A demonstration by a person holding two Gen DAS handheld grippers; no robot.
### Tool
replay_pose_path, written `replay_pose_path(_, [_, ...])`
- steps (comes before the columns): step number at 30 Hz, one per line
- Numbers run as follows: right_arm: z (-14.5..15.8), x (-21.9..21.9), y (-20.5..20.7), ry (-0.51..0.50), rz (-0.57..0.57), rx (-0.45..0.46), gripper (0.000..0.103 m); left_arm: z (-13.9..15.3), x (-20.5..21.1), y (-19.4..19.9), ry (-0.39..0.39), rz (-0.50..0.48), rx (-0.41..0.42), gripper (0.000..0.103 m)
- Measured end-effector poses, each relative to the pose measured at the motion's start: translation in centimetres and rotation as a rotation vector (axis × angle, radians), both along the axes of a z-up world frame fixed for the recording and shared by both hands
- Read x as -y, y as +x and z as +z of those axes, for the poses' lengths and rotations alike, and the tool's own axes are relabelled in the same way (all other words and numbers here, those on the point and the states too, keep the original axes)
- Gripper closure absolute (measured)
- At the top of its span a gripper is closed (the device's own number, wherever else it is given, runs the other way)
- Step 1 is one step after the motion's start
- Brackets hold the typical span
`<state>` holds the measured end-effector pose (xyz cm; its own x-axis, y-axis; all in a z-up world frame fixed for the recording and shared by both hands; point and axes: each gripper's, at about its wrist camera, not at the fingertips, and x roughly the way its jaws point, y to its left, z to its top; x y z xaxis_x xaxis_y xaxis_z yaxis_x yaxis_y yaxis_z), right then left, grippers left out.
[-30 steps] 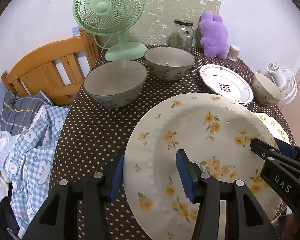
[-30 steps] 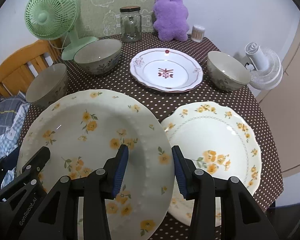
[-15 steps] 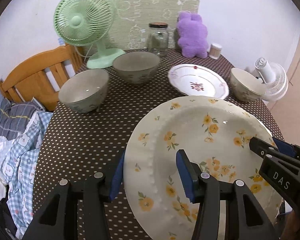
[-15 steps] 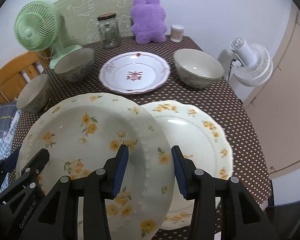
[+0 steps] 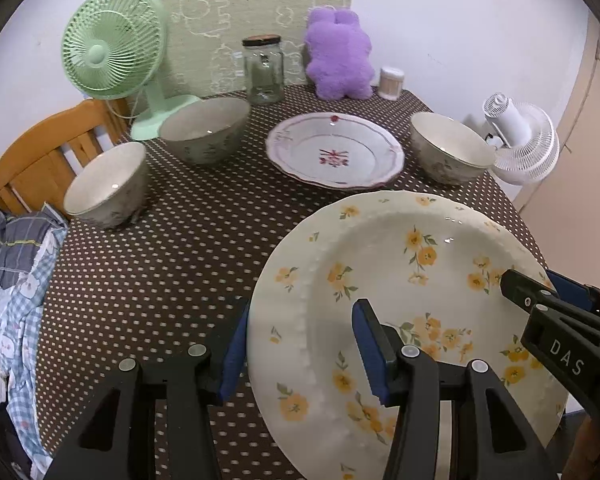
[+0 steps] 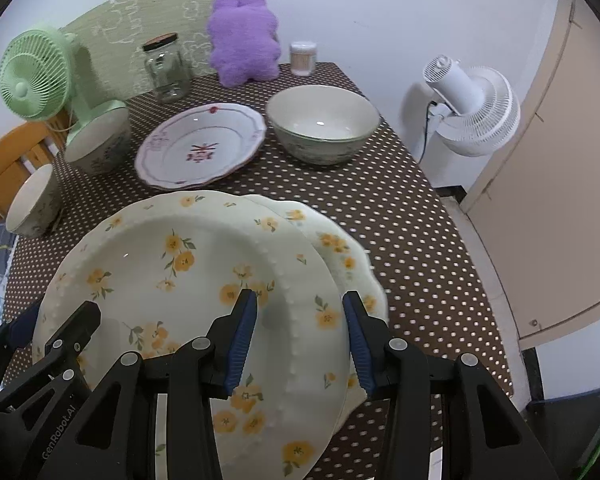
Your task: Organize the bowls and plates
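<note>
A large cream plate with yellow flowers (image 5: 400, 280) (image 6: 172, 280) is held above the dotted table between both grippers. My left gripper (image 5: 302, 346) is shut on its left rim, one pad under the edge and one on top. My right gripper (image 6: 298, 320) is shut on the right rim in the same way. A second yellow-flower plate (image 6: 340, 248) lies on the table, mostly covered by the held one. Farther back are a white plate with a red motif (image 5: 334, 152) and three bowls (image 5: 204, 128) (image 5: 106, 184) (image 6: 322, 120).
Along the wall stand a green fan (image 5: 112, 44), a glass jar (image 5: 262, 68), a purple plush toy (image 5: 338, 56) and a small toothpick jar (image 5: 392, 82). A white fan (image 6: 472, 108) stands off the table's right edge. A wooden chair (image 5: 40, 152) and bedding (image 5: 12, 280) lie left.
Both grippers have carried the flowered plate to the right across the table. It now covers most of the second flowered plate, which lay clear beside it a second ago.
</note>
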<state>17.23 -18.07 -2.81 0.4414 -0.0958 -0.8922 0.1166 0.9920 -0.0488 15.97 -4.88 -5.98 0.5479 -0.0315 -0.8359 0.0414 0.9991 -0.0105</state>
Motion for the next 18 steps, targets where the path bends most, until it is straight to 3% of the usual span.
replay_pose_path(18, [-2.3,5.9,0.8,-0.017,-0.034,-0.051,0.055,-3.1,6.0,1.7,0.011,-0.026,-0.071,0.052])
